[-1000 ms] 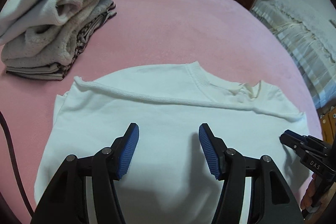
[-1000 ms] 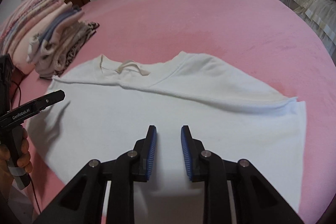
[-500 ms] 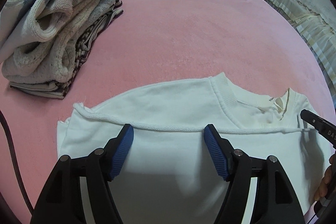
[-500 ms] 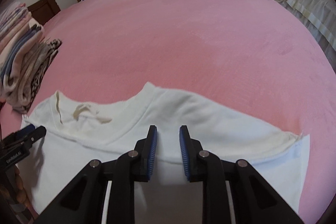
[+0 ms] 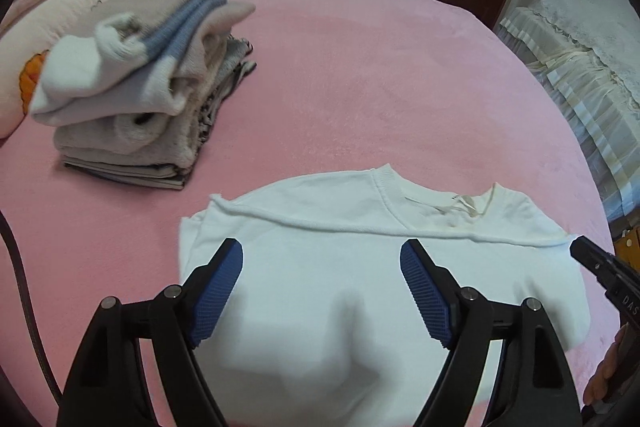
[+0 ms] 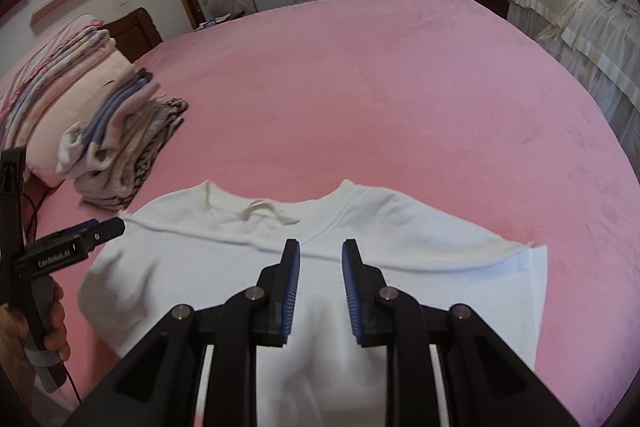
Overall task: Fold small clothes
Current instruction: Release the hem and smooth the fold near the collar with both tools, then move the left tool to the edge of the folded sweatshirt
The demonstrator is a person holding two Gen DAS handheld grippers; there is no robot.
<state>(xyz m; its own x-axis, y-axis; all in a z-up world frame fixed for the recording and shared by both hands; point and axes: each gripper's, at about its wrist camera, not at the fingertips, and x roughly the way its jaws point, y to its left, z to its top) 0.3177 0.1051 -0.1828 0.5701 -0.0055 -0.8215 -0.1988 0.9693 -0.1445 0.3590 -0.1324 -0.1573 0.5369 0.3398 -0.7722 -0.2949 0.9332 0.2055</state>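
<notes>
A white sweatshirt (image 5: 360, 247) lies flat on the pink bed, collar away from me, its top part folded over along a seam. It also shows in the right wrist view (image 6: 400, 227). My left gripper (image 5: 322, 267) is open wide and empty above the shirt's left half. My right gripper (image 6: 320, 267) is open a little and empty above the shirt's middle, just below the collar (image 6: 272, 215). Each gripper shows at the edge of the other's view.
A stack of folded clothes (image 5: 140, 99) sits on the pink bed (image 5: 360, 67) to the far left; it also shows in the right wrist view (image 6: 120, 151). Folded blankets (image 6: 52, 87) lie behind it. A covered sofa (image 5: 580, 47) stands right of the bed.
Both grippers have lifted and pulled back from the shirt, so more of the bed and room shows. The left gripper has opened wider. The shirt lies as before.
</notes>
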